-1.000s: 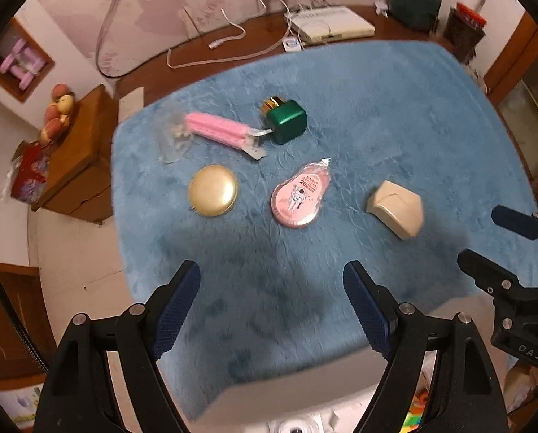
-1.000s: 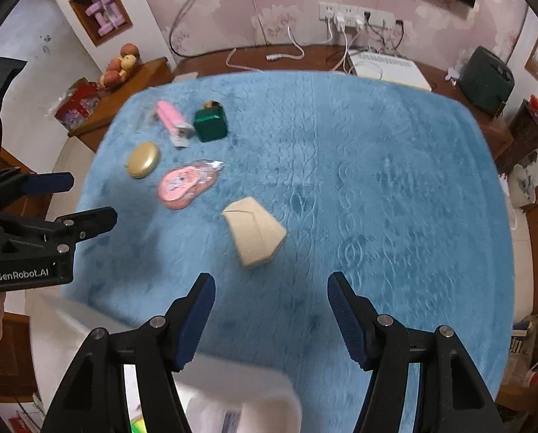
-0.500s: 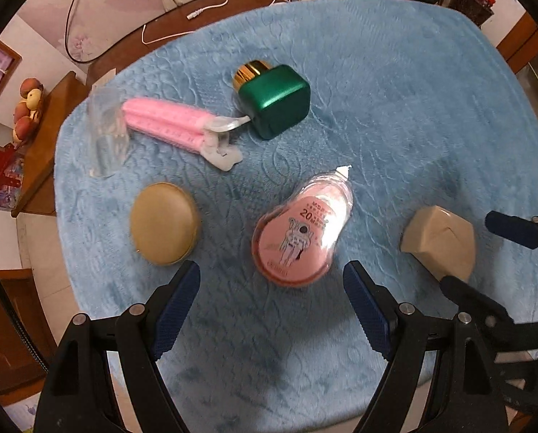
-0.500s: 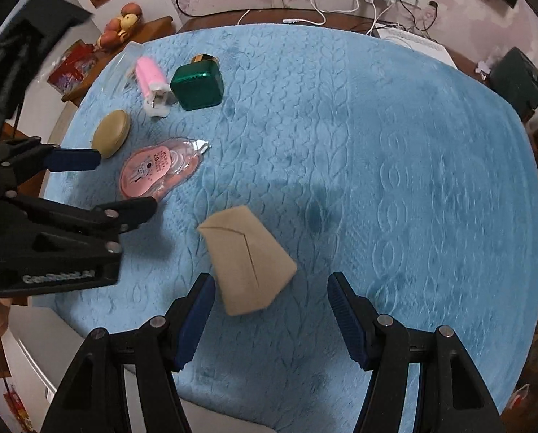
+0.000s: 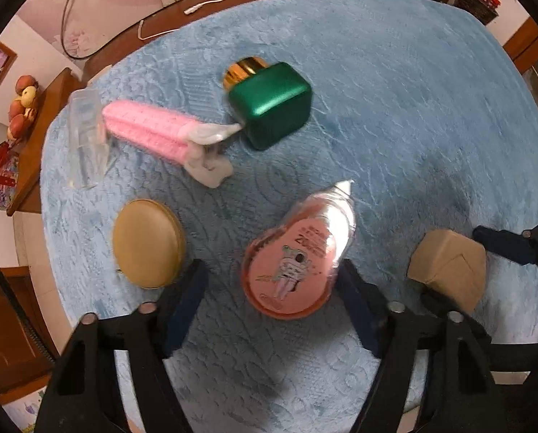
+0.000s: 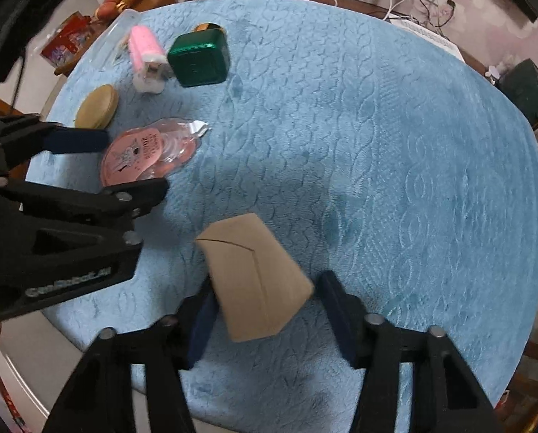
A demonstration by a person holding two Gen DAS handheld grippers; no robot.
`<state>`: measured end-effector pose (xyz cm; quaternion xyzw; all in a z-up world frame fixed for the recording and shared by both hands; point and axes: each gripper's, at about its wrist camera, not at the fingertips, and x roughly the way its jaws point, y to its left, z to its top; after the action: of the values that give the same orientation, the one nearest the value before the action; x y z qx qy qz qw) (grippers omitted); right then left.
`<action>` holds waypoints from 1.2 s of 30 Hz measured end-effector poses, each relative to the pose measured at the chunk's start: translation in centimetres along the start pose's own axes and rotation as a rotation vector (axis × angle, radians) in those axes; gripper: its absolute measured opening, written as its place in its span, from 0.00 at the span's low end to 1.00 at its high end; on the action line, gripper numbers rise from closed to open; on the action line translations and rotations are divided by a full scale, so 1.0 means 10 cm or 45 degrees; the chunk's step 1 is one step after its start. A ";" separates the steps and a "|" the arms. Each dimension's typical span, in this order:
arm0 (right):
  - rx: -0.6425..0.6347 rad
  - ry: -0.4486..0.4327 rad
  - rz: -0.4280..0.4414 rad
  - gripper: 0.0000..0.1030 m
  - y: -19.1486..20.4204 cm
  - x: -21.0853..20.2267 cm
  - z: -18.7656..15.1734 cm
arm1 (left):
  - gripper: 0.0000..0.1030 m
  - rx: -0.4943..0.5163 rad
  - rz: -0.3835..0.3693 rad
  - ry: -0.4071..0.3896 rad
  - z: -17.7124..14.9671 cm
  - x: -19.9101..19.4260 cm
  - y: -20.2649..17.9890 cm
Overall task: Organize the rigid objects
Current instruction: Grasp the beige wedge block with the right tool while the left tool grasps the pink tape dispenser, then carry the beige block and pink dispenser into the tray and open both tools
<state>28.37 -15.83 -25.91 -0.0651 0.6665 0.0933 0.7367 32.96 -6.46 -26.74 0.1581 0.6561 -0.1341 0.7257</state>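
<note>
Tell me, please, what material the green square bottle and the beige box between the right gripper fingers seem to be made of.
Green bottle: probably metal or metallised plastic, from its satin sheen and shiny gold cap. Beige box: likely matte cardboard, judging by its folded seams and dull surface.

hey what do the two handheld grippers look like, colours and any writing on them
Both are black plastic. The left gripper and right gripper each have two angular fingers with dark blue pads and round silver rivets. The left one's side carries pale lettering, too blurred to read surely.
</note>
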 end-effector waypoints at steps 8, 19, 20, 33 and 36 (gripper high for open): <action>0.045 -0.012 0.011 0.47 0.04 -0.12 -0.11 | 0.53 0.069 0.058 -0.073 -0.12 -0.19 -0.15; 0.117 -0.177 0.064 0.47 -0.02 -0.74 -0.53 | 0.53 0.067 0.052 -0.208 -0.54 -0.98 -0.09; 0.123 -0.200 0.081 0.47 -0.01 -0.83 -0.59 | 0.53 0.065 0.046 -0.221 -0.61 -1.04 -0.09; -0.090 -0.243 0.286 0.47 0.68 -1.40 -1.64 | 0.53 0.023 0.087 -0.246 -1.82 -1.52 -0.04; -0.187 -0.161 0.337 0.47 0.96 -1.30 -1.91 | 0.53 0.028 0.085 -0.175 -2.09 -1.42 -0.09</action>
<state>6.51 -11.35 -14.71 -0.0243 0.6131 0.2419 0.7517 12.15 1.03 -14.52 0.1783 0.5975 -0.1274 0.7714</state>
